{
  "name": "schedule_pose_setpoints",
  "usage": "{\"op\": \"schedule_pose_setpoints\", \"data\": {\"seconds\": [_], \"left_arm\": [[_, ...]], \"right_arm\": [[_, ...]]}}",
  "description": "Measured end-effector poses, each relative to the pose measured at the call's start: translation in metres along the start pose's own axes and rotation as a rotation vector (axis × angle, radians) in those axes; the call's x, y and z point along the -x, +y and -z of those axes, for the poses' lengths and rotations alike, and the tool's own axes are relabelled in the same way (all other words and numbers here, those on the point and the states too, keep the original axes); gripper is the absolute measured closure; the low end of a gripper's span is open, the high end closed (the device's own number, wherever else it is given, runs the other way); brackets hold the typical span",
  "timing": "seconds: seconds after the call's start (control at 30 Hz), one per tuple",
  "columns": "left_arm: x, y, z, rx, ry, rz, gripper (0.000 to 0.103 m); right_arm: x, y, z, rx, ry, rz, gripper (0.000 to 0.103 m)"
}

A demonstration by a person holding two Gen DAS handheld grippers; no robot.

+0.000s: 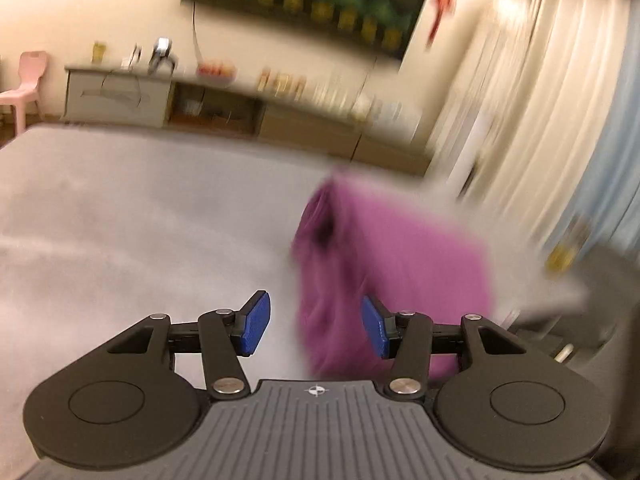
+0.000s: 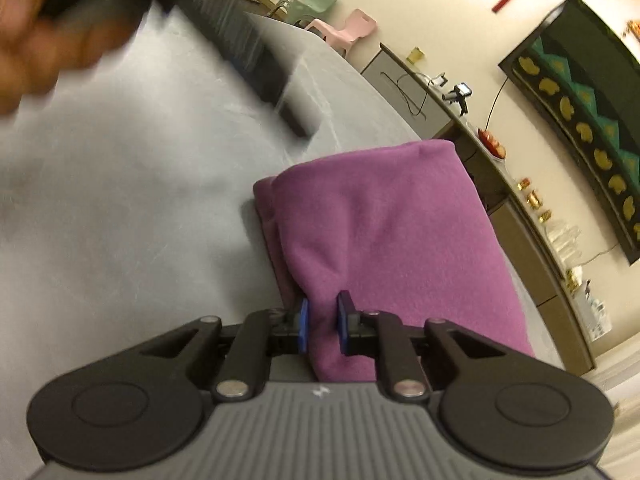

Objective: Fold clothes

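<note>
Grey counter [image 1: 120, 220] fills the left wrist view, with a low sideboard [image 1: 120, 96] and pale curtains [image 1: 520, 100] smeared by blur behind it. On the counter's right part lies the purple garment [image 1: 400, 252], already folded into a thick bundle. The left claw [image 1: 316, 326] stands spread, nothing between its blue pads [image 1: 256, 324]; its right pad sits in front of the bundle's near edge, and whether it touches the cloth I cannot tell. The risk on this side, as I judge it, is a careless sweep: a spread claw passing so near could catch the loose left edge and drag a layer open. In the right wrist view the same grey counter runs away toward pastel chairs [image 2: 352, 28] and a dark framed picture [image 2: 580, 120] on the wall, and a blurred hand [image 2: 44, 40] holding the other gripper crosses the top left corner. Here the right claw [image 2: 322, 322] is pinching a ridge of the garment's near edge, the cloth bunched between the pads. It probably holds only some of the layers, so a lift could let the lower ones sag and the fold fall apart. Thick fleece may also slip from so narrow a bite.
</note>
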State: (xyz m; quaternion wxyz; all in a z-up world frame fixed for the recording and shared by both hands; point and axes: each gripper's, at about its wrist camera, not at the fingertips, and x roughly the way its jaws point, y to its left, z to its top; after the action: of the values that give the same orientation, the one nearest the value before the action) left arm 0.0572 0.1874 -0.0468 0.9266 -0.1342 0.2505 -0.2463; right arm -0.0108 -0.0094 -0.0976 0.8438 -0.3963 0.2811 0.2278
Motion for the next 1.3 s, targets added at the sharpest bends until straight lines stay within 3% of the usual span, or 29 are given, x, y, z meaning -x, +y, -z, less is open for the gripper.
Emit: {"op": "schedule_pose_setpoints", "data": {"seconds": [0.07, 0.17, 0.27, 0.3, 0.33, 0.43, 0.53, 0.63, 0.7, 0.8, 0.87, 0.97, 1.07, 1.13, 1.23, 1.3], "left_arm": [[-0.013, -0.021, -0.007, -0.051, 0.023, 0.1, 0.05], [-0.053, -0.042, -0.002, -0.165, 0.125, 0.113, 0.05], [-0.087, -0.021, 0.01, -0.094, 0.201, 0.076, 0.057], [-0.09, -0.009, 0.013, -0.044, 0.202, 0.083, 0.068], [-0.09, -0.001, 0.014, -0.006, 0.201, 0.093, 0.072], [-0.089, -0.003, 0.015, -0.02, 0.205, 0.087, 0.072], [-0.085, -0.013, 0.019, -0.061, 0.202, 0.063, 0.072], [-0.084, -0.016, 0.021, -0.075, 0.202, 0.052, 0.072], [-0.083, -0.016, 0.023, -0.082, 0.204, 0.05, 0.072], [-0.081, -0.017, 0.025, -0.089, 0.207, 0.052, 0.072], [-0.081, -0.021, 0.026, -0.112, 0.205, 0.04, 0.072], [-0.082, -0.024, 0.024, -0.129, 0.211, 0.029, 0.072], [-0.082, -0.027, 0.025, -0.148, 0.209, 0.023, 0.072], [-0.083, -0.027, 0.026, -0.157, 0.208, 0.022, 0.072], [-0.083, -0.025, 0.028, -0.167, 0.198, 0.015, 0.072], [-0.084, -0.024, 0.028, -0.161, 0.197, 0.019, 0.072]], "right_arm": [[-0.003, 0.003, 0.0, 0.004, -0.005, 0.005, 0.085], [-0.006, 0.006, -0.001, 0.013, -0.003, 0.008, 0.085], [-0.006, 0.0, 0.0, -0.003, -0.002, -0.017, 0.085], [-0.005, -0.003, 0.002, -0.015, -0.003, -0.031, 0.082], [-0.005, -0.006, 0.004, -0.032, -0.006, -0.052, 0.08], [0.002, -0.023, 0.01, -0.081, -0.006, -0.141, 0.071], [0.014, -0.08, 0.007, -0.328, -0.036, -0.23, 0.079], [0.005, -0.129, 0.009, -0.524, -0.067, -0.139, 0.081], [-0.023, -0.15, 0.018, -0.619, 0.001, -0.085, 0.081], [-0.068, -0.159, 0.035, -0.672, 0.157, -0.097, 0.081], [-0.062, -0.165, 0.019, -0.687, 0.182, -0.085, 0.083], [-0.027, -0.158, -0.025, -0.643, 0.046, -0.034, 0.083], [-0.04, -0.147, -0.078, -0.568, -0.008, -0.106, 0.085], [-0.08, -0.133, -0.108, -0.54, 0.047, -0.137, 0.085], [-0.147, -0.117, -0.122, -0.516, 0.191, -0.148, 0.085], [-0.168, -0.112, -0.129, -0.485, 0.224, -0.129, 0.082]]}}
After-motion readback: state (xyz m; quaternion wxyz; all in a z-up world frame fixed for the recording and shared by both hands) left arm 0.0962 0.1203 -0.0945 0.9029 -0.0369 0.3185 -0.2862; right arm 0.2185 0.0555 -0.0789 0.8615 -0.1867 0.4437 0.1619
